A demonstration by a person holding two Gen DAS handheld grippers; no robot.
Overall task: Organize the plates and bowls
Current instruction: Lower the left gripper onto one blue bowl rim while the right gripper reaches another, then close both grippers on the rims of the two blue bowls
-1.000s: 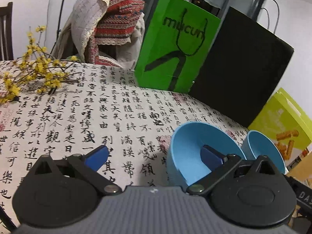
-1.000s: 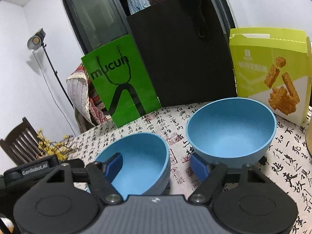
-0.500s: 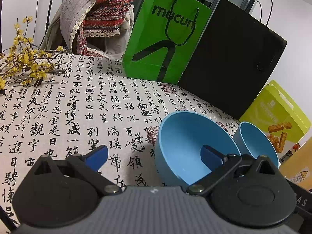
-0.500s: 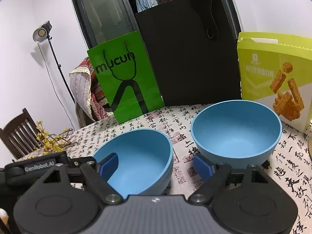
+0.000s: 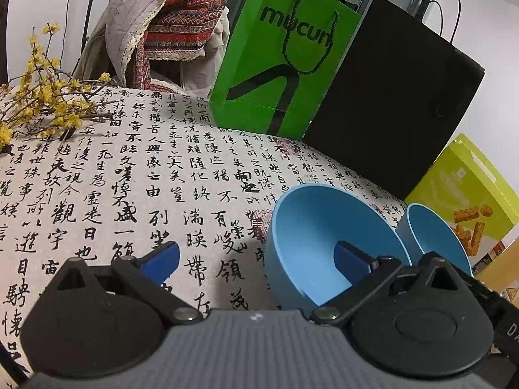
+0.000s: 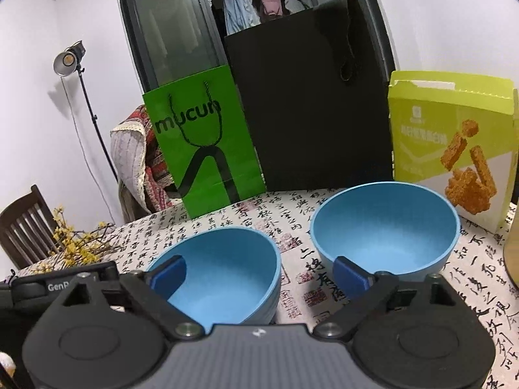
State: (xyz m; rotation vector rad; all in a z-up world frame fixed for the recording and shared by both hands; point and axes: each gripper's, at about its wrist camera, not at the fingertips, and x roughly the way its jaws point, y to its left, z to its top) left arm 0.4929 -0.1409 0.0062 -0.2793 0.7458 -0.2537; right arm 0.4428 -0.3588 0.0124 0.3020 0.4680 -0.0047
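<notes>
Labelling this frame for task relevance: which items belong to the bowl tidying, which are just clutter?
Job:
near blue bowl
far blue bowl

Clutter:
green bag
black bag
snack box
yellow flower sprigs
patterned cloth

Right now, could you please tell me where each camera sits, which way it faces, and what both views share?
Left wrist: on the left tool, facing down over the tablecloth; its open fingers straddle the near bowl's wall.
Right wrist: on the right tool, facing the far bowl; jaws have just been opening, near bowl's rim between, ungripped.
Shared: both bowls, green bag.
</notes>
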